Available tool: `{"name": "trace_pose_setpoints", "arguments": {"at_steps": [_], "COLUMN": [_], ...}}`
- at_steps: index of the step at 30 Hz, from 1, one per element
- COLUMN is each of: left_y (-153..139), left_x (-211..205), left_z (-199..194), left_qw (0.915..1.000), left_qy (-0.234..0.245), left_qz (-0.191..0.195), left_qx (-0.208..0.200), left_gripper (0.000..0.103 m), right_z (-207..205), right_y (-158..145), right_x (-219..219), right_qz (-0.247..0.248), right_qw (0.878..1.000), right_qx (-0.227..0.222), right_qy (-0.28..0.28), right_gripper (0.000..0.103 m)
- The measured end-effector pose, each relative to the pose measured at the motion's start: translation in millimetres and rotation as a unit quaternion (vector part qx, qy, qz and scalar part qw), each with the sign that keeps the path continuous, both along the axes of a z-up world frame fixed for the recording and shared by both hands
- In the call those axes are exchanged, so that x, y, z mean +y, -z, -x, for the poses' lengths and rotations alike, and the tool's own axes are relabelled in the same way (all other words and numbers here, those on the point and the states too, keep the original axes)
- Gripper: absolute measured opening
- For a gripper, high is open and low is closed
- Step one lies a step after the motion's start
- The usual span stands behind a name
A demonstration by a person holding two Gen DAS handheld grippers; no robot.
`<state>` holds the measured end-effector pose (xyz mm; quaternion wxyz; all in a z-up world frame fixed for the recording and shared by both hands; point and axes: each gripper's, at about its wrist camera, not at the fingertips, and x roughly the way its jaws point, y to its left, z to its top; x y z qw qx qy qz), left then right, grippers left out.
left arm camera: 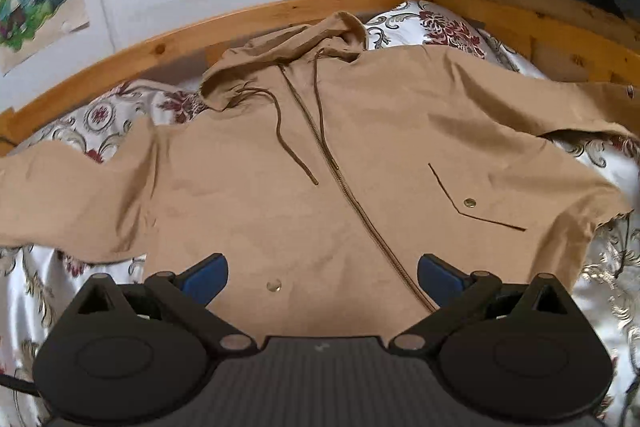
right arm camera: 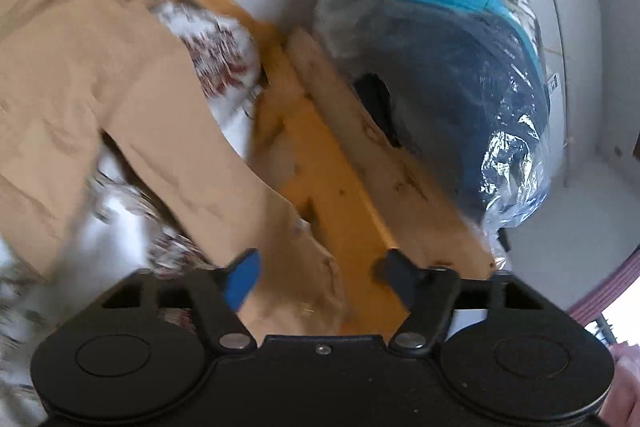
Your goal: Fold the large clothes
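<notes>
The tan jacket (left arm camera: 320, 155) lies face up and zipped on the bed (left arm camera: 100, 119), both sleeves spread wide; no fold is made yet, so nearly all the work is left. The left gripper (left arm camera: 322, 279) hangs released above the hem. The right gripper (right arm camera: 316, 279) is half-parted around the right sleeve (right arm camera: 256, 227) cuff, not yet clamped.

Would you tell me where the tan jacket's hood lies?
In the left wrist view, the hood lies bunched at the tan jacket's far end, against the wooden bed frame.
</notes>
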<state>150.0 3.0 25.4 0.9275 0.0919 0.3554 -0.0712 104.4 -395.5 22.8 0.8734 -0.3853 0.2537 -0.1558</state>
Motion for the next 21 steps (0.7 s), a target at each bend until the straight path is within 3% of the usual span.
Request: {"name": "trace_pose_setpoints", "arguments": {"at_steps": [2,6,7,8,9,12,14,17,19,21], "left_y": [2,2,1,0,-1,-3,-4,-5,-6,-6], "left_x": [1,6,9,11,14,22,28,35,41,48], "left_z": [-5,-3,-2,0,1,8,11,16,19,22], "left_qw": [1.0,0.9998,0.9997,0.9996,0.9995,0.9992,0.999,0.9988,0.9984,0.9979], "left_qy": [0.001,-0.01,-0.013,-0.015,-0.016,-0.018,-0.018,-0.015,-0.017,-0.018], "left_qz": [0.002,0.017,0.021,0.024,0.027,0.036,0.04,0.045,0.053,0.063], "left_qx": [0.001,0.001,-0.001,-0.002,-0.003,-0.005,-0.008,-0.01,-0.007,-0.004], "left_gripper": [0.103,0.103,0.103,0.103,0.103,0.103,0.103,0.103,0.103,0.103], "right_z": [-19,-52,-58,-63,-66,-68,-68,-66,-67,-71], "right_y": [2,17,17,14,7,-28,-60,-116,-155,-188], "right_x": [-10,-23,-25,-27,-28,-22,-16,3,24,53], "right_qz": [-0.002,-0.007,-0.012,-0.014,-0.017,-0.06,-0.119,-0.217,-0.295,-0.366], "right_qw": [1.0,0.995,0.994,0.994,0.994,0.994,0.988,0.971,0.949,0.918], "right_qx": [0.027,0.097,0.109,0.109,0.103,0.095,0.101,0.084,0.074,0.074], "right_qy": [0.011,0.017,0.019,0.024,0.028,0.011,-0.015,-0.052,-0.086,-0.134], "right_gripper": [0.045,0.043,0.036,0.012,0.002,0.001,0.0,0.0,0.0,0.0]}}
